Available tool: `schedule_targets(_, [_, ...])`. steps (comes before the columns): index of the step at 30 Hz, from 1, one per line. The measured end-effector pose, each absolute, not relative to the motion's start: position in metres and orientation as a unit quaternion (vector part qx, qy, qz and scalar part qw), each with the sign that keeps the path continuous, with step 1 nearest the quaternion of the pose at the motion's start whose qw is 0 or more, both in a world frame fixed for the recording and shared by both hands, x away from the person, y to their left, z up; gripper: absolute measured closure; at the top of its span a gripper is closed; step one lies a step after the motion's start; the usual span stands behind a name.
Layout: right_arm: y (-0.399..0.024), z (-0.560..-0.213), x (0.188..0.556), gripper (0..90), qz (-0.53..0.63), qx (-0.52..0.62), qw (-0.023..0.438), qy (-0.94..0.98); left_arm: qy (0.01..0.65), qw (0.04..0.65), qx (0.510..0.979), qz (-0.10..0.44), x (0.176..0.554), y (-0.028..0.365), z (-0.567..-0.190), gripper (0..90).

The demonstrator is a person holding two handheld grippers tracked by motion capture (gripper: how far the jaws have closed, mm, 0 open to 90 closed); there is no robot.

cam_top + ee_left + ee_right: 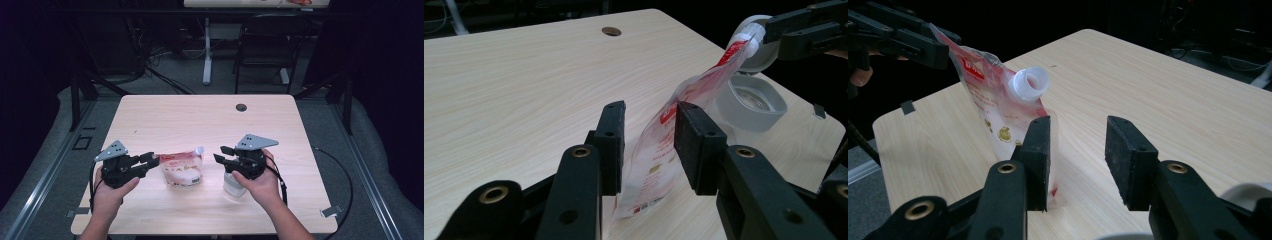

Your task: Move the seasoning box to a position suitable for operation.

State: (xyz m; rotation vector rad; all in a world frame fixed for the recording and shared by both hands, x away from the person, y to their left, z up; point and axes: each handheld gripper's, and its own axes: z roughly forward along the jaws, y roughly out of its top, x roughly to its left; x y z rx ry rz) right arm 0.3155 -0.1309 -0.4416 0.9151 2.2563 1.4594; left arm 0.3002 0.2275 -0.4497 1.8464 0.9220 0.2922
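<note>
Left gripper [646, 132]: our jaws straddle the pouch's near edge, gap showing on one side, not clamped. Right gripper [1075, 155]: jaws spread, nothing between them. The pouch [181, 169] stands mid-table between both grippers, open white spout [1029, 83] uppermost. White container [751, 101] just beyond it, under our right hand [260, 182].

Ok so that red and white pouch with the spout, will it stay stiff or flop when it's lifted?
The pouch looks like thin clear film, so it will probably sag and bend. It seems light and its glossy skin may slip. The spout is likely its only stiff part.
</note>
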Motion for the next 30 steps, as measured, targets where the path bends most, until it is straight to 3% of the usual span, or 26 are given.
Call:
schedule_targets(19, [-0.097,-0.455,0.329,58.4,0.517,0.290,0.109,0.798,0.380,0.508,0.766,0.107,0.301,0.228,-0.452,72.7])
schedule_targets(30, [-0.090,-0.453,0.327,61.5,0.531,0.285,0.113,0.790,0.381,0.507,0.766,0.110,0.301,0.227,-0.452,75.5])
